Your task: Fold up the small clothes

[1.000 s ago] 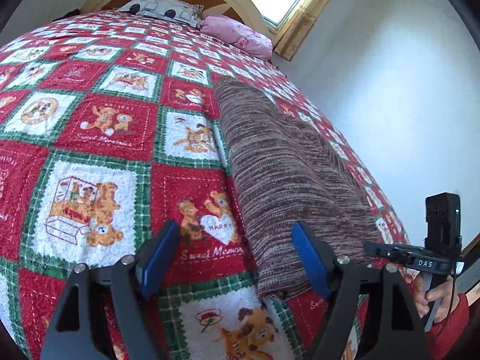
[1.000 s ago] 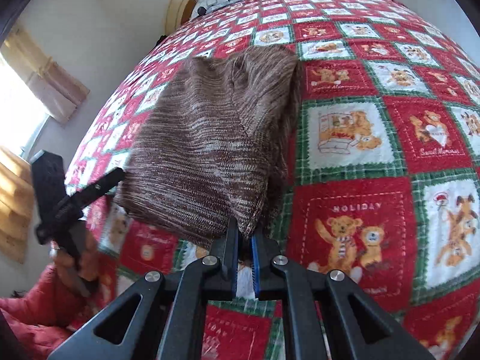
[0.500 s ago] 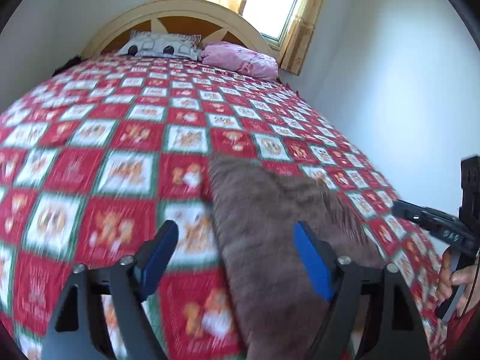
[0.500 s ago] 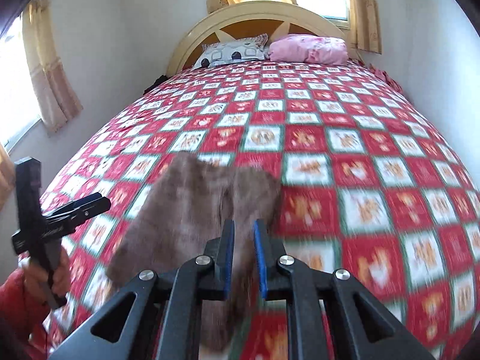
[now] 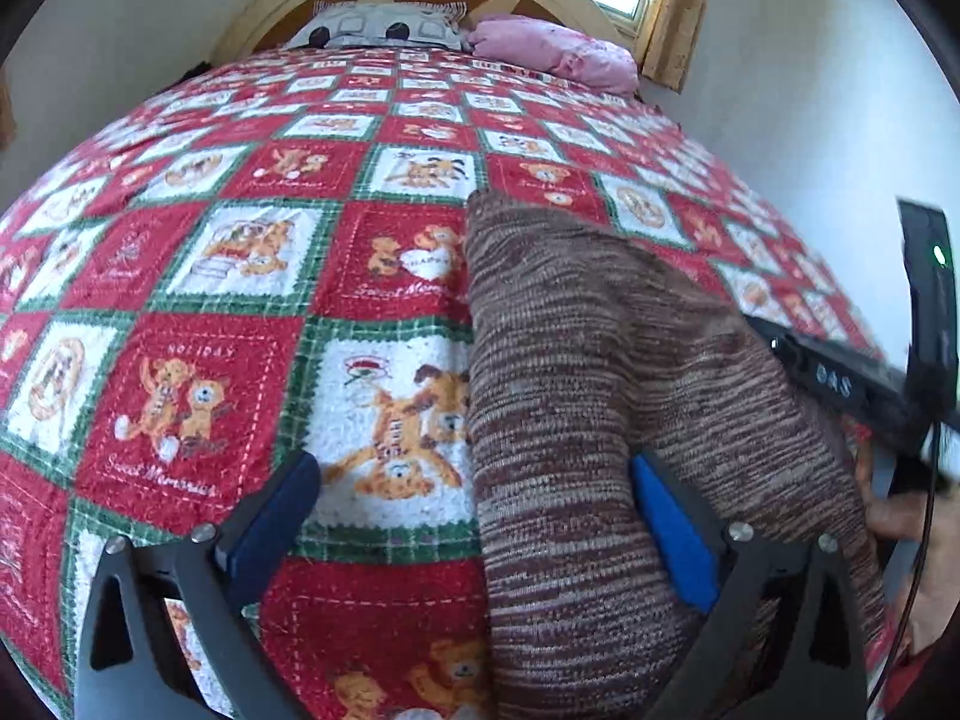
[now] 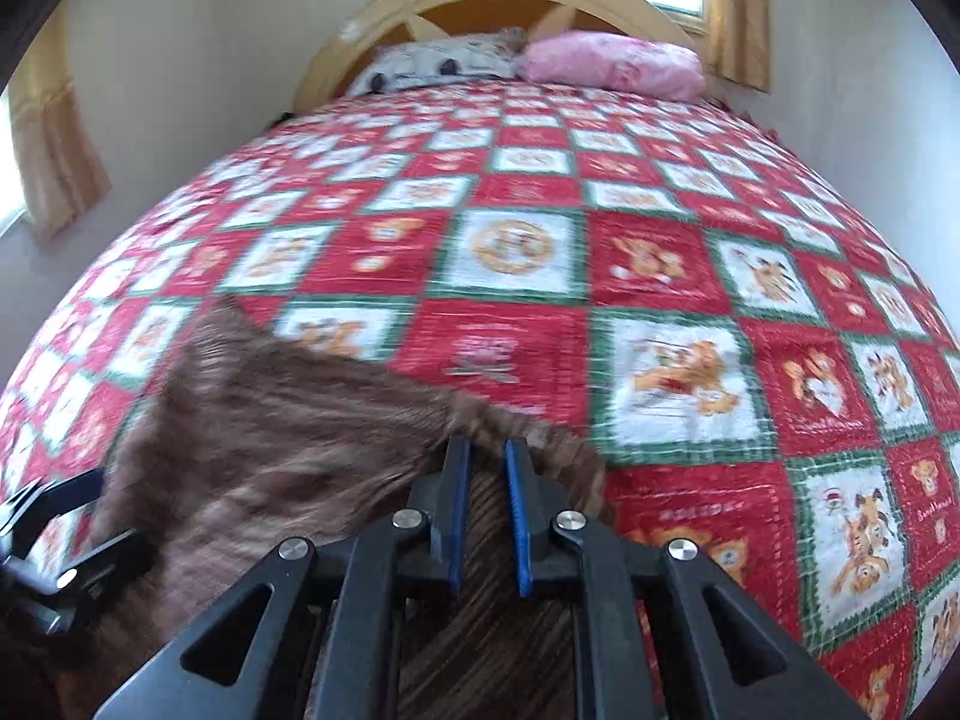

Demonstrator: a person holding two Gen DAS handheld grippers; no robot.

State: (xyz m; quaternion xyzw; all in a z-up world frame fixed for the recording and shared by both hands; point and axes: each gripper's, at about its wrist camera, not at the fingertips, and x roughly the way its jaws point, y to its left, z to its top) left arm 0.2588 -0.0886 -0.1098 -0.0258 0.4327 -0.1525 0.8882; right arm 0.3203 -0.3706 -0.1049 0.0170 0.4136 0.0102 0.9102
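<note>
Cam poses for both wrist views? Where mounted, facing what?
Left wrist: on the left gripper, facing the headboard over the quilt; brown knit garment and right gripper to its right.
Right wrist: on the right gripper, facing the headboard; left gripper at left edge.
Shared: garment, quilt, pink pillow.

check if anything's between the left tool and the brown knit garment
Nothing visible is. The open left tool hangs right over the brown striped knit garment, whose left edge lies between its blue pads, on the red and green teddy-bear quilt. Contact can't be judged.
</note>
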